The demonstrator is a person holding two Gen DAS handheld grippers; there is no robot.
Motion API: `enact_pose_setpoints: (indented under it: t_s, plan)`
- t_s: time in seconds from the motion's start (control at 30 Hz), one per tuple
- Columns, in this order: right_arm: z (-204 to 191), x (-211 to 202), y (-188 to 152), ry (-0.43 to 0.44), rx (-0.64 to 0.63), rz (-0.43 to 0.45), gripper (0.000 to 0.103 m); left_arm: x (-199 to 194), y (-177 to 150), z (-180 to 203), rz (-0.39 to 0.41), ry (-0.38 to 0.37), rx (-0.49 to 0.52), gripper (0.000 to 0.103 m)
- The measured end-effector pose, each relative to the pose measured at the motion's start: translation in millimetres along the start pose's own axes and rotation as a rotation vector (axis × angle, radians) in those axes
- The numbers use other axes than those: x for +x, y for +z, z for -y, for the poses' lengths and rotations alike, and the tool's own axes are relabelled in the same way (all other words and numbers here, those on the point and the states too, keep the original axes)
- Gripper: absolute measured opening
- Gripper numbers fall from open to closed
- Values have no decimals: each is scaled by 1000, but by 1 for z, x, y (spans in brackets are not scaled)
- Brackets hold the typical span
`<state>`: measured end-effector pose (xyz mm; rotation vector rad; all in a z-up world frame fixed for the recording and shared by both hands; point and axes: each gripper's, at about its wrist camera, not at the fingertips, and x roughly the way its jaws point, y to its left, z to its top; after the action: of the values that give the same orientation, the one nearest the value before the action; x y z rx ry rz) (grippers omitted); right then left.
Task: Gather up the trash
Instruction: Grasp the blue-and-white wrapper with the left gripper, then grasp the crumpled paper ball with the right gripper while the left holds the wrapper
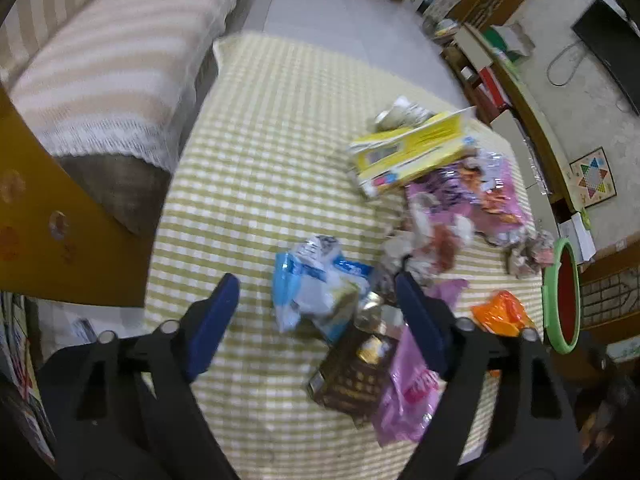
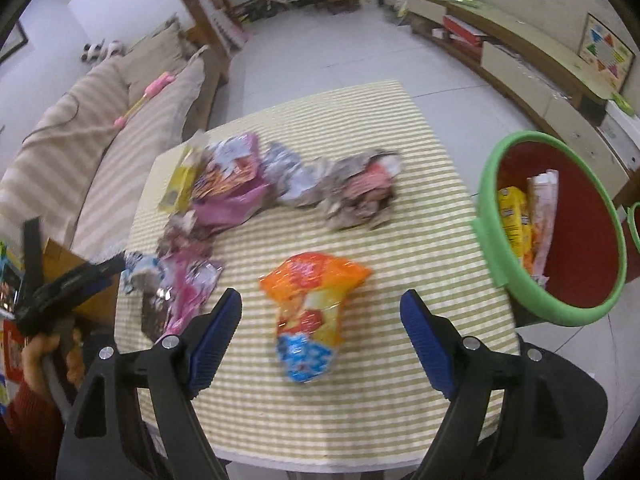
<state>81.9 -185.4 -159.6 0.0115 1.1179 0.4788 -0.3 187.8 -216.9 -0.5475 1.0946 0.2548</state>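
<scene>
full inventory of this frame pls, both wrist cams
table: 1, green-and-cream checked cloth, centre
orange snack bag: 1, orange with blue end, near edge, between right jaws
blue-white bag: 1, between left jaws
brown packet: 1, beside it
pink wrappers: several, far pile
yellow box: 1, atop pile
crumpled paper: 1 wad
bin: 1, green rim, red inside, right of table, holds trash
sofa: 1, striped beige, left
left gripper: open
right gripper: open
</scene>
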Motion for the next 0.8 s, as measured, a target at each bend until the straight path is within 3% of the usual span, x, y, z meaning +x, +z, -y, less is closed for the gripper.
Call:
enact_pose_setpoints:
  t_s: [0.1,0.17,0.33,0.37,0.57,0.8]
  plan:
    - [-14,2,-2,9,-27,-10,79,19,5,-4,-52,-15,-19,64]
    - [-26,5,-1,17,-53,-20,79,27,4,-1,-73,-17,-4,39]
    - [-56,21,12,53,-132,-44,79,4,-5,-5,-17,-44,-17,27]
    - [-64,26,16,65,-153,-48,79,-3,-8,-6,0,-42,-16,21]
    - [-101,73,42,150,-215,-124,79,-40,-27,-11,87,-21,-26,21]
    - [-136,138,60,169,-203,-238,79,-41,-43,-24,40,-43,-79,22]
